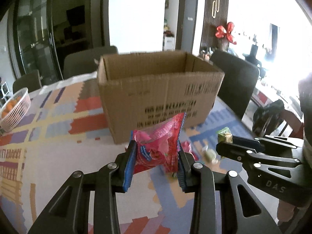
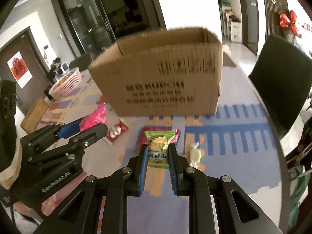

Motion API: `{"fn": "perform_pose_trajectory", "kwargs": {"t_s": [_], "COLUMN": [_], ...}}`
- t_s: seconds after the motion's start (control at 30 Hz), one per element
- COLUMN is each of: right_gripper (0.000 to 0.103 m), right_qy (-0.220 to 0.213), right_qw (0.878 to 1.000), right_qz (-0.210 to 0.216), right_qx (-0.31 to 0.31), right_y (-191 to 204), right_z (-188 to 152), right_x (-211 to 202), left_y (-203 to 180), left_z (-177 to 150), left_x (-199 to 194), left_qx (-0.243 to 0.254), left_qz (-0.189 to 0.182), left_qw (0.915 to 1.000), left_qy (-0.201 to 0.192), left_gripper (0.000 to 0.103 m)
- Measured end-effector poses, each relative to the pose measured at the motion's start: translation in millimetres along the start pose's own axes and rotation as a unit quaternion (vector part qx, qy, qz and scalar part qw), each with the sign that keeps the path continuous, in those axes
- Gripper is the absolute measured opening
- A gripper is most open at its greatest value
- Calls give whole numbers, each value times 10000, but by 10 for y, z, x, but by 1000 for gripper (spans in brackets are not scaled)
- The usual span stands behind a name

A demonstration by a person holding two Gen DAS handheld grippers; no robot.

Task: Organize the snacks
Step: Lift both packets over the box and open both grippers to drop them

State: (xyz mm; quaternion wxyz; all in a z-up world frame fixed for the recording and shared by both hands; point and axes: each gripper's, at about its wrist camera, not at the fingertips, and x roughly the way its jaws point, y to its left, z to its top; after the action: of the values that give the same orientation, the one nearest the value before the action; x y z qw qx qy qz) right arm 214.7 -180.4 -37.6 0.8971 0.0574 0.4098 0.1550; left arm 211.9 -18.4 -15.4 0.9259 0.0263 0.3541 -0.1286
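Observation:
An open cardboard box (image 1: 156, 93) (image 2: 161, 74) stands on the patterned table ahead of both grippers. My left gripper (image 1: 156, 152) is shut on a pink snack packet (image 1: 159, 148), held above the table in front of the box. My right gripper (image 2: 157, 153) is shut on a small green snack packet (image 2: 158, 146), also lifted. In the left wrist view the right gripper (image 1: 230, 142) shows at the right with the green packet (image 1: 225, 134). In the right wrist view the left gripper (image 2: 85, 128) shows at the left with the pink packet (image 2: 95, 117).
On the table lie a red packet (image 2: 117, 131), a pink packet (image 2: 176, 136) under the green one, and a pale green wrapped candy (image 2: 195, 154) (image 1: 210, 154). A white basket with oranges (image 1: 13, 109) (image 2: 66, 82) stands at the far left. Dark chairs (image 2: 280, 81) (image 1: 234, 81) flank the table.

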Motion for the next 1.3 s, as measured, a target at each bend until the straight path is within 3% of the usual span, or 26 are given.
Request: {"fn": "perform_pose_trajectory", "kwargs": {"t_s": [0.27, 0.6, 0.97, 1.3], "right_gripper": [22, 22, 22, 22], "right_qy": [-568, -1072, -1023, -753], "right_qw": [9982, 9936, 9934, 9957], "right_qz": [-35, -115, -116, -158], "right_qx": [-163, -343, -496, -521], "right_y": [26, 34, 55, 14], "right_z": [356, 867, 1335, 1595], "right_x": [-296, -485, -345, -14], "left_y": [11, 92, 224, 309], "left_z": [367, 815, 1258, 1416], "left_x": [-187, -209, 41, 421], "left_qx": [-72, -154, -185, -322], "left_qz": [16, -13, -43, -46], "left_qw": [9993, 9985, 9995, 9994], "left_qy": [-367, -519, -267, 101], "left_gripper": [37, 37, 37, 37]}}
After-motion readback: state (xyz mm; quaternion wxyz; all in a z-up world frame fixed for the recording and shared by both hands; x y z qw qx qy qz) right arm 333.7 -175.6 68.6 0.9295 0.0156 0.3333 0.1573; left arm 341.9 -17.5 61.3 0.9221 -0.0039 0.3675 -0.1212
